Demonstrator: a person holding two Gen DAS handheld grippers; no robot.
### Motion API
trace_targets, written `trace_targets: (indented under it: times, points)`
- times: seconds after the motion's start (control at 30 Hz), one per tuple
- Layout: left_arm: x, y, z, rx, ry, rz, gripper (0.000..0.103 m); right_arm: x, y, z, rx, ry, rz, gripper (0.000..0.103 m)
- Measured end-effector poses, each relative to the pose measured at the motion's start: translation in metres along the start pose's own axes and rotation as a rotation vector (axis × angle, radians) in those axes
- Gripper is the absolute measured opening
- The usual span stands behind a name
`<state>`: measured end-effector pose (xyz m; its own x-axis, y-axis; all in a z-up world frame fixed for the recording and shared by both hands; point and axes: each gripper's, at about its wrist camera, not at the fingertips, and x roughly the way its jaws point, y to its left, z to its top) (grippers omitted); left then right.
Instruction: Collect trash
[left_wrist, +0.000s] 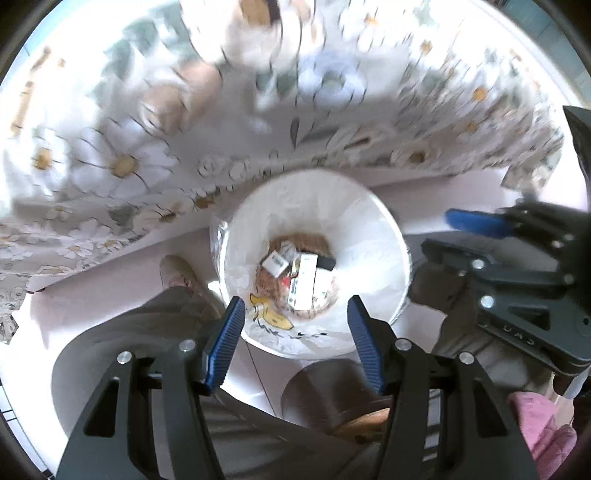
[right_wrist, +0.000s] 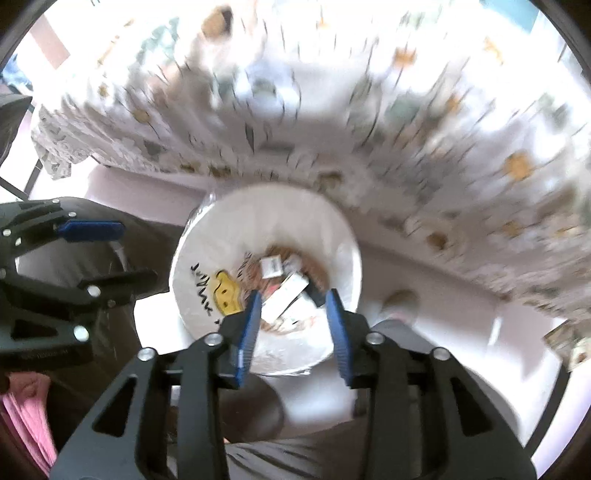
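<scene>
Both tongs (left_wrist: 295, 343) (right_wrist: 293, 332) hang spread, empty, above the bin (left_wrist: 369, 229) beside the floral tablecloth (left_wrist: 122, 166).

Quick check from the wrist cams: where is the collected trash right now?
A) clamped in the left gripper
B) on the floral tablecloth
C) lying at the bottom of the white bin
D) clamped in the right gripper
C: boxes and wrappers lie at the bottom of the white bin; both grippers' jaws stand apart with nothing between them.

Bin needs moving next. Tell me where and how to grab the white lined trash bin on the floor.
Take the round white plastic-lined trash bin by its rim, coming straight down from above: one claw finger inside the open mouth, one outside. The near rim looks best, probably; it faces both claws and lies clear of the floral tablecloth overhanging the far side.
</scene>
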<state>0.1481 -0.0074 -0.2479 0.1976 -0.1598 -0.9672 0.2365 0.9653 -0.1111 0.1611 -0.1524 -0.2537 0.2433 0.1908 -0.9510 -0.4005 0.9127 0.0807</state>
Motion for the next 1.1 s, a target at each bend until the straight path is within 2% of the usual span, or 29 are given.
trace_targets:
  times: [0.2, 0.37, 0.5, 0.67, 0.83, 0.97, 1.1]
  points:
    - [-0.049, -0.005, -0.009, -0.009, -0.105, -0.02, 0.06, -0.06, 0.011, -0.007, -0.06, -0.108, -0.048, 0.039]
    - [-0.098, -0.012, -0.019, -0.009, -0.221, 0.011, 0.06, -0.104, 0.023, -0.013, -0.057, -0.2, -0.059, 0.04]
    - [-0.135, -0.02, -0.031, -0.008, -0.32, 0.057, 0.065, -0.14, 0.032, -0.023, -0.055, -0.295, -0.059, 0.053]
    - [-0.165, -0.03, -0.045, 0.019, -0.418, 0.124, 0.074, -0.18, 0.043, -0.031, -0.058, -0.393, -0.075, 0.059]
    - [-0.195, -0.038, -0.058, 0.028, -0.517, 0.226, 0.079, -0.217, 0.046, -0.048, 0.005, -0.52, -0.161, 0.07]
    - [-0.218, -0.041, -0.069, -0.003, -0.588, 0.258, 0.08, -0.235, 0.044, -0.059, 0.048, -0.556, -0.21, 0.075]
    - [-0.226, -0.048, -0.079, -0.008, -0.623, 0.308, 0.084, -0.246, 0.044, -0.075, 0.097, -0.589, -0.243, 0.082]
